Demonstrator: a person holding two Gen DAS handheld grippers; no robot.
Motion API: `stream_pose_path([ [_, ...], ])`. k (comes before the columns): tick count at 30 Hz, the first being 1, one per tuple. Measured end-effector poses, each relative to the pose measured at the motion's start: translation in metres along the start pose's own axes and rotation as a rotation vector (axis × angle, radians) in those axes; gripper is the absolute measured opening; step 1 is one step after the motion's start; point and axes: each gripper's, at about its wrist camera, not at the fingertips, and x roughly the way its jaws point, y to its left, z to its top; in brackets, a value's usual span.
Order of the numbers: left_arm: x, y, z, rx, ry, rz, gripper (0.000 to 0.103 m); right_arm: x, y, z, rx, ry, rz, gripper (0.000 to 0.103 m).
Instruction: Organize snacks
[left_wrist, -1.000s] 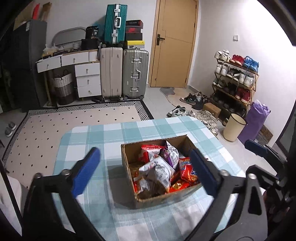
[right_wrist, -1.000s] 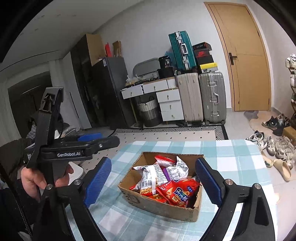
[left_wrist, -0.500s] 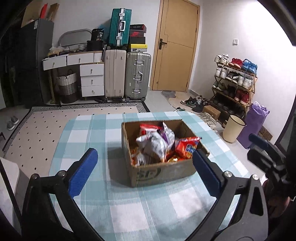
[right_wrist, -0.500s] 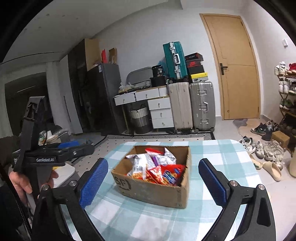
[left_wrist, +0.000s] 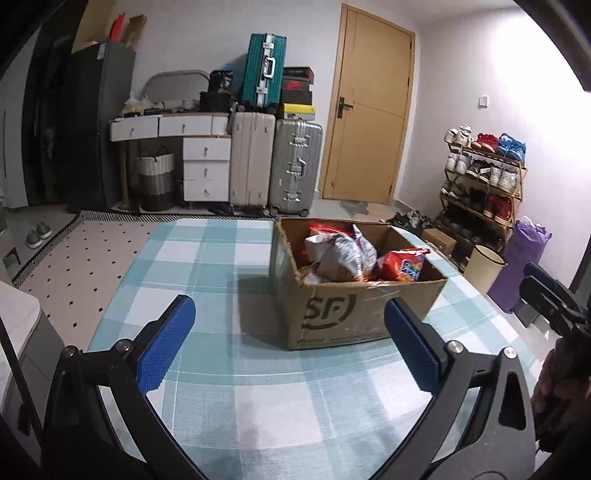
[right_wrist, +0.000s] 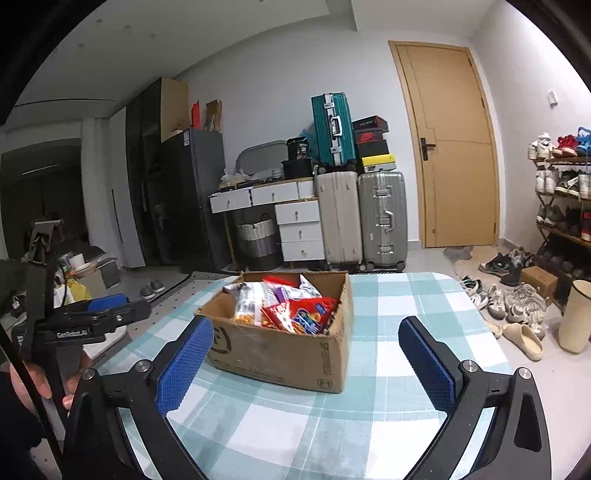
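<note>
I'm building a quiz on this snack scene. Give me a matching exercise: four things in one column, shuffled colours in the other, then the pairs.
Things:
1. cardboard box
2. tablecloth
3. top suitcase
4. left hand-held gripper pads

Colours:
A. teal
B. blue
C. brown
D. pale blue and white check

Pairs: 1-C, 2-D, 3-A, 4-B
</note>
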Motion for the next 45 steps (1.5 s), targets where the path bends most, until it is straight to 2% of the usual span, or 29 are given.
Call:
stream_pose_path([
  [6, 0.006, 0.007, -0.031, 0.051, -0.059, 0.049, 0.102, 0.001, 0.002, -0.027, -0.042, -0.03, -0.053, 0.102],
  [12, 0.013, 0.015, -0.053, 0.04, -0.101, 0.066, 0.102, 0.003, 0.002, -0.047, -0.088, -0.066, -0.106, 0.102],
  [18, 0.014, 0.002, -0.064, 0.119, -0.132, 0.052, 0.102, 0.02, -0.001, -0.054, -0.089, 0.013, -0.11, 0.102],
  [20, 0.018, 0.005, -0.067, 0.108, -0.124, 0.052, 0.102, 0.021, 0.0, -0.053, -0.089, 0.013, -0.111, 0.102],
  [26, 0.022, 0.006, -0.074, 0.092, -0.135, 0.1, 0.102, 0.022, -0.001, -0.049, -0.091, 0.017, -0.104, 0.102],
  [33, 0.025, 0.01, -0.064, 0.075, -0.128, 0.142, 0.102, 0.022, -0.001, -0.048, -0.091, 0.017, -0.104, 0.102],
  [45, 0.011, 0.011, -0.064, 0.064, -0.155, 0.159, 0.102, 0.023, -0.001, -0.049, -0.09, 0.016, -0.105, 0.102],
])
